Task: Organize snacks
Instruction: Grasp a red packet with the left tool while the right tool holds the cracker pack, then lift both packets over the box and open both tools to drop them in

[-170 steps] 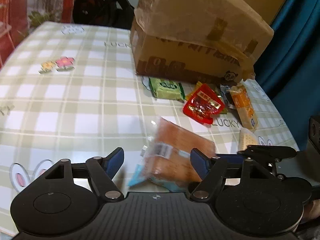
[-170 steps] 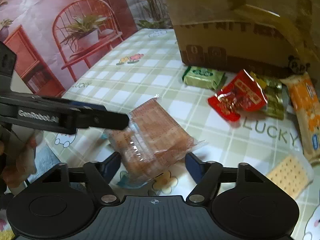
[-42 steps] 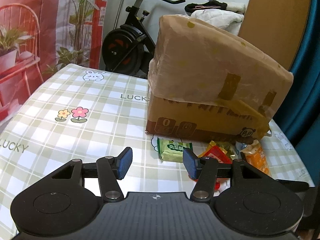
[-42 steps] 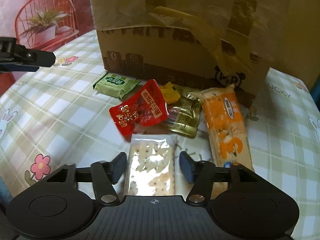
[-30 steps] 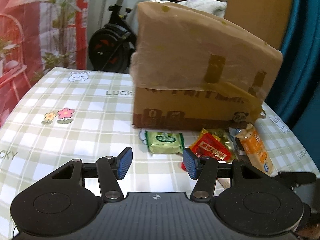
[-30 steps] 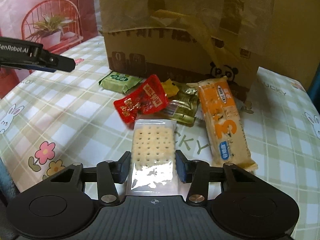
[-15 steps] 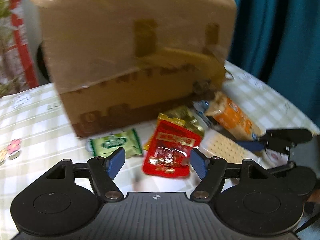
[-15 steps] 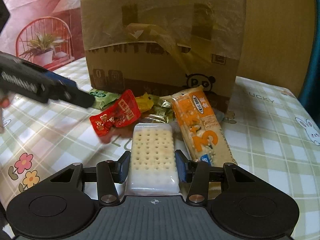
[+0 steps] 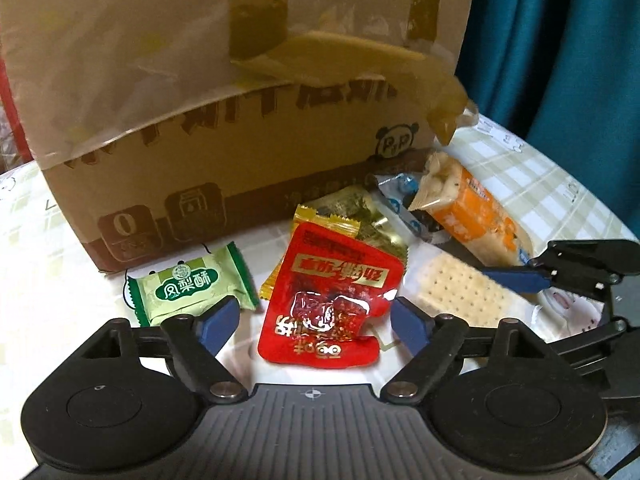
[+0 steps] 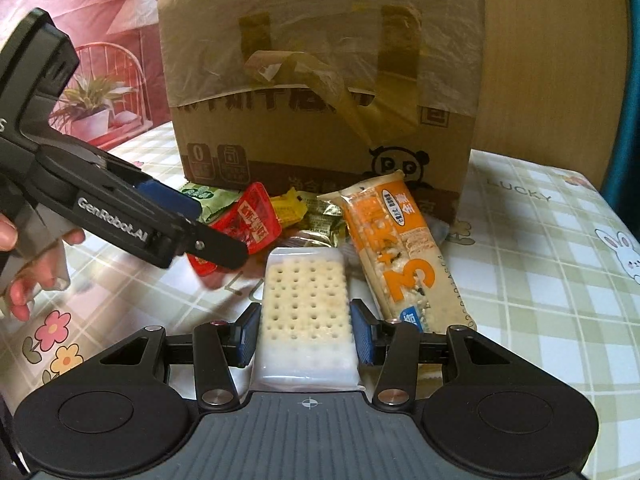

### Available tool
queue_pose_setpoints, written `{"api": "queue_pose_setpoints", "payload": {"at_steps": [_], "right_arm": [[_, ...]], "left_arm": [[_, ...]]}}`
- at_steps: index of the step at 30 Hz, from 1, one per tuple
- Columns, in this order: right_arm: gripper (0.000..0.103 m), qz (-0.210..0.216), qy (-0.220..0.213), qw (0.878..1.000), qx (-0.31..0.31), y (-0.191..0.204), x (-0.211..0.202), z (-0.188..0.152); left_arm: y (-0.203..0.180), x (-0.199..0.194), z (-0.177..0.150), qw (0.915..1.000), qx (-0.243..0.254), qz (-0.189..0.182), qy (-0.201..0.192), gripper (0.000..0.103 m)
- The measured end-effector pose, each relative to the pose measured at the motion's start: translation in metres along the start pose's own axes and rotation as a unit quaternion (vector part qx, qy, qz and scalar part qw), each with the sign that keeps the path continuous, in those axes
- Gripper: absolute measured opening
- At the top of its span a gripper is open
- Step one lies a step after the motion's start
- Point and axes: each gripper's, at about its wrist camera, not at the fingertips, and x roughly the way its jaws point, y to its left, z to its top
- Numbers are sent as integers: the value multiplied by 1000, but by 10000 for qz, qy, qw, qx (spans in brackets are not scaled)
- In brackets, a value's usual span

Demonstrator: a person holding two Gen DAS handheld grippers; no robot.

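My right gripper (image 10: 306, 330) is shut on a clear-wrapped cracker pack (image 10: 305, 304), which also shows in the left wrist view (image 9: 460, 294). My left gripper (image 9: 316, 318) is open, its jaws on either side of a red snack packet (image 9: 332, 300) on the table. The left gripper also shows in the right wrist view (image 10: 188, 224), over the red packet (image 10: 248, 226). A green pastry pack (image 9: 192, 286), yellow and gold wrappers (image 9: 352, 216) and an orange rice bar (image 10: 396, 248) lie by the box.
A large taped cardboard box (image 9: 224, 104) stands right behind the snacks on the checked tablecloth (image 10: 540, 264). A teal curtain (image 9: 560, 40) hangs at the right. The table edge curves away at the right.
My left gripper has swung right and come down around the red packet. My right gripper has closed on the cracker pack and holds it still.
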Motion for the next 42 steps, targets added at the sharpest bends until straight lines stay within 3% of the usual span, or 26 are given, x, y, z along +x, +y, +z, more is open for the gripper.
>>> {"api": "queue_pose_setpoints", "payload": {"at_steps": [10, 13, 17, 23, 28, 34, 39, 42], "right_arm": [[44, -19, 10, 10000, -3, 1, 0, 0], [44, -21, 12, 10000, -8, 1, 0, 0], [44, -35, 16, 10000, -45, 2, 1, 0], [44, -40, 21, 10000, -78, 2, 1, 0], [43, -23, 33, 9999, -103, 1, 1, 0], [43, 290, 44, 9996, 2, -4, -4, 1], [43, 371, -62, 9993, -60, -1, -14, 7], [42, 438, -299, 9986, -10, 0, -27, 19]], "left_arm": [[-10, 13, -5, 9994, 216, 241, -97, 87], [-11, 8, -10, 9990, 117, 365, -251, 64], [-2, -8, -18, 9980, -493, 224, -316, 58], [-3, -29, -34, 9940, -904, 414, -450, 51], [-3, -47, -46, 9907, -1132, 536, -540, 50], [5, -78, -59, 9855, -1386, 633, -748, 50], [5, -106, -53, 9823, -1267, 788, -1133, 50], [8, -128, -43, 9768, -1145, 915, -1562, 50]]}}
